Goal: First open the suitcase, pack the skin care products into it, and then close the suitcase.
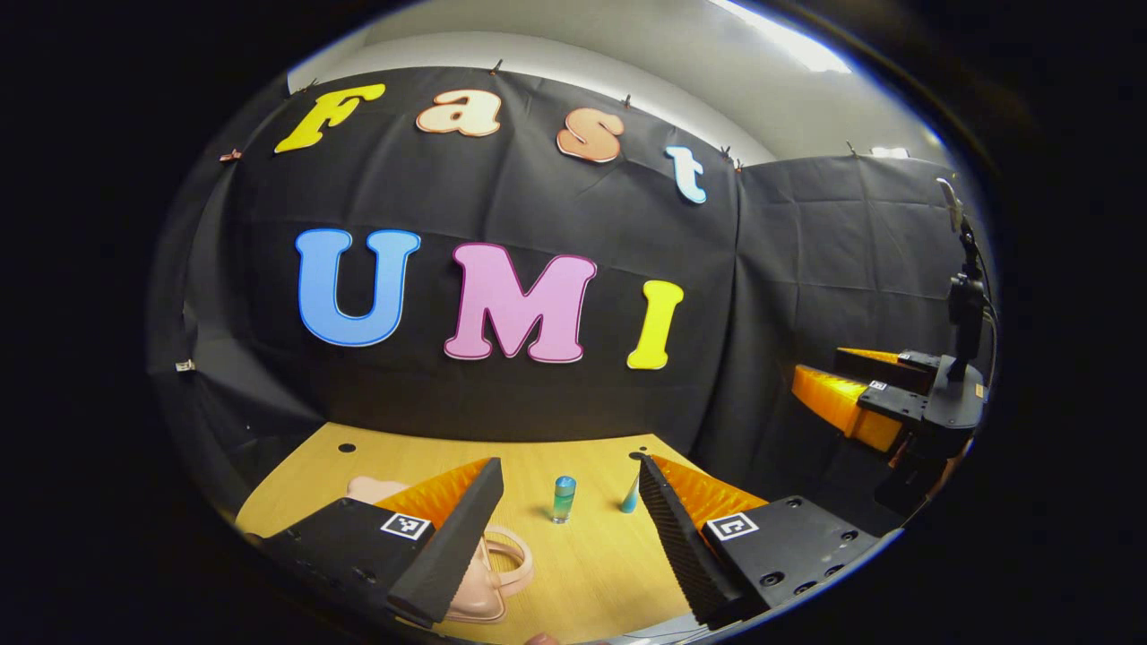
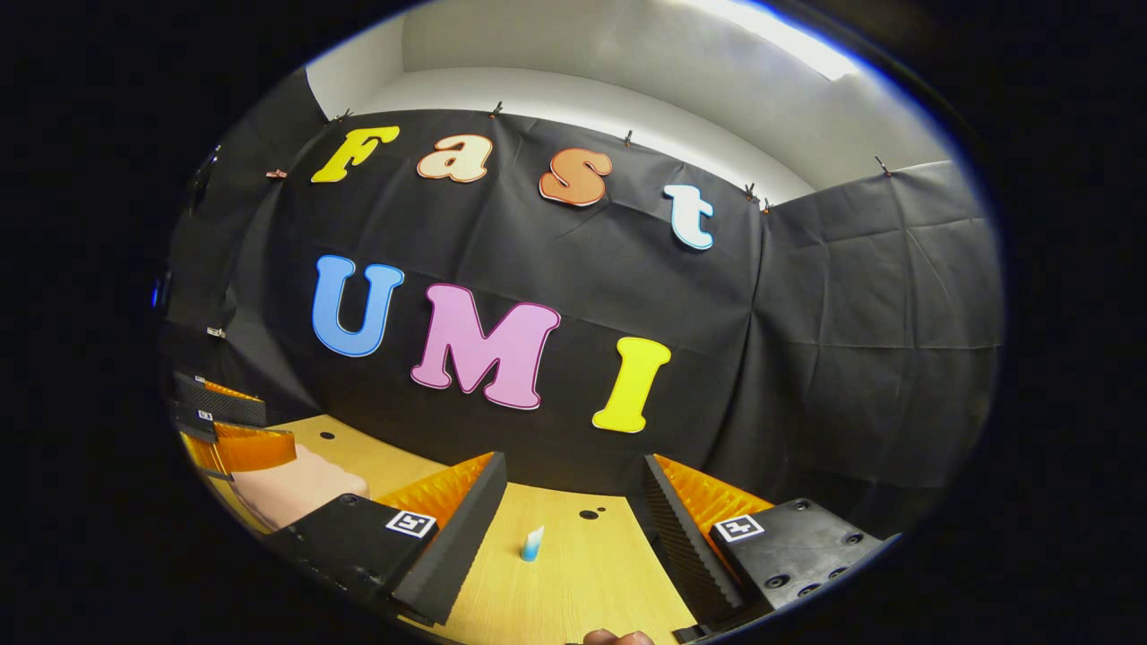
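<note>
- Left gripper [image 1: 566, 524]: fingers spread, holding nothing; its left finger hides part of the small pink handled suitcase [image 1: 488, 573] on the wooden counter [image 1: 591, 573].
- Right gripper [image 2: 566, 528]: fingers spread, empty; small blue-and-white tube [image 2: 532, 544] stands between them.

Hidden and cut-off parts on the wooden tabletop

In the left gripper view, the pale pink suitcase with a looped handle [image 1: 488, 573] is largely covered by the left gripper's [image 1: 566, 515] own finger, and its lid state cannot be told. The pale blue tapered tube [image 1: 631, 495] is partly hidden behind the opposite finger; the small green-and-blue capped bottle [image 1: 563, 498] is too small for detail. The right gripper [image 1: 851, 394] is cut off near the edge, its jaw gap unreadable. In the right gripper view, the pale pink case [image 2: 291, 488] is half covered by a finger, and a fingertip [image 2: 618, 637] is cropped below.
</note>
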